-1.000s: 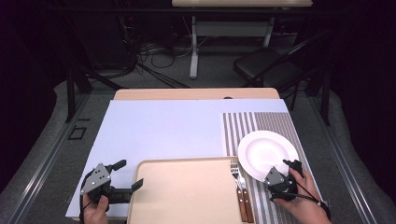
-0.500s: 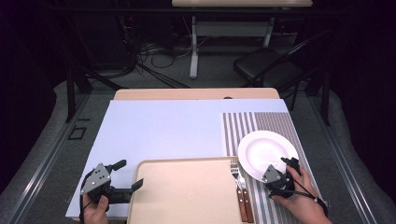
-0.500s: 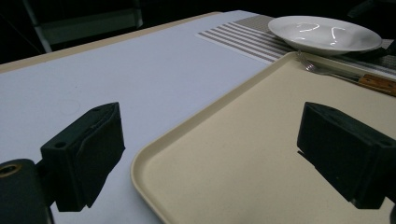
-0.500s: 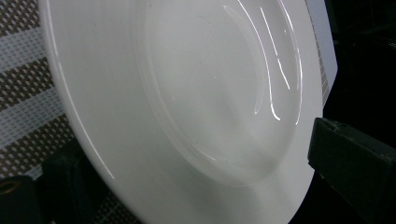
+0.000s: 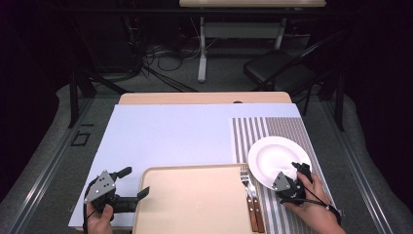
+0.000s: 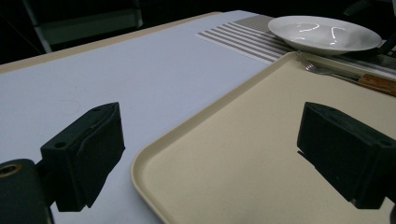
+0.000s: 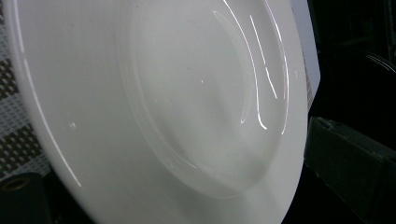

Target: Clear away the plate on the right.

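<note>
A white plate (image 5: 275,157) rests on a striped placemat (image 5: 253,131) at the right. My right gripper (image 5: 292,174) is at the plate's near rim, open. In the right gripper view the plate (image 7: 177,102) is very close and its rim reaches in between the wide-apart jaws of my right gripper (image 7: 187,186). A beige tray (image 5: 195,202) lies at the front middle. My left gripper (image 5: 135,182) stands open at the tray's left edge, and in the left gripper view the tray's corner (image 6: 196,158) lies between the spread jaws of my left gripper (image 6: 215,154).
A fork (image 5: 247,187) and a wooden-handled knife (image 5: 255,209) lie side by side between tray and plate. A pale blue mat (image 5: 165,136) covers the table. Beyond the far edge stand a black chair (image 5: 277,73) and a table leg.
The right gripper has edged slightly left toward the plate's rim. The left gripper has stayed where it was.
</note>
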Demonstrator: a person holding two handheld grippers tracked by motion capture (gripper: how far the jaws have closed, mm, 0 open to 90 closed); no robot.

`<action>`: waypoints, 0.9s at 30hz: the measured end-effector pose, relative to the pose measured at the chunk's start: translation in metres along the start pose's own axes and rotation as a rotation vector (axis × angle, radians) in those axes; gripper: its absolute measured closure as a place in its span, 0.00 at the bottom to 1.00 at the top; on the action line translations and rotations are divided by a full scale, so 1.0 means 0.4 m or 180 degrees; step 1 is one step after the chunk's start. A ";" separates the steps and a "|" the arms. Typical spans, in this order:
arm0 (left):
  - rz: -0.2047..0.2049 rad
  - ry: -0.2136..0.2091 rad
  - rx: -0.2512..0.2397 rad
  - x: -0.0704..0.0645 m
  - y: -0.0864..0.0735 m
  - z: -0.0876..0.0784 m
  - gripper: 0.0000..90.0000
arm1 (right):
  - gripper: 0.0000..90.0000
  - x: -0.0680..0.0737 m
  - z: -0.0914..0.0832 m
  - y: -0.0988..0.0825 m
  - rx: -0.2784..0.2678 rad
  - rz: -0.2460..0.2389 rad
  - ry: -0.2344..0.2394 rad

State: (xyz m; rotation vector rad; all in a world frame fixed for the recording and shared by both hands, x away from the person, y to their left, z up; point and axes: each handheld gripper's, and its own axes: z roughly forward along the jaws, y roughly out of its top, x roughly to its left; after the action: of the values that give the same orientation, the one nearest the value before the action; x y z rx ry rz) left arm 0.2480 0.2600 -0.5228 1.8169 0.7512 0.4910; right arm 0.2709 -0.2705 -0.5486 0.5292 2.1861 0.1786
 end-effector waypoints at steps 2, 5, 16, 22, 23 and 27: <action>-0.0002 0.0001 -0.0003 0.000 0.000 0.000 0.08 | 0.07 0.000 0.001 0.000 0.0003 -0.0005 0.0006; -0.0001 -0.0001 0.0001 0.000 0.000 0.000 0.08 | 0.06 -0.003 0.000 0.001 0.0041 -0.0033 0.0011; -0.0001 -0.0004 0.0004 0.000 0.000 0.000 0.08 | 0.07 0.003 0.003 -0.001 -0.0038 -0.0074 -0.0011; 0.0000 -0.0004 0.0001 0.001 0.000 0.000 0.08 | 0.08 -0.002 0.002 -0.005 -0.0036 -0.0061 0.0026; 0.0001 -0.0004 0.0004 0.001 0.000 0.000 0.08 | 0.08 -0.001 0.003 -0.007 -0.0076 -0.0053 0.0014; 0.0002 0.0000 0.0011 0.000 0.000 0.000 0.08 | 0.12 0.002 0.001 -0.007 -0.0059 -0.0070 -0.0025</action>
State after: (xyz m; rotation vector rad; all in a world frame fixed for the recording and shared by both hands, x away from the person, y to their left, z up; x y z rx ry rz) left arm 0.2483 0.2599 -0.5228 1.8204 0.7519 0.4905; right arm 0.2698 -0.2727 -0.5504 0.4945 2.1797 0.1845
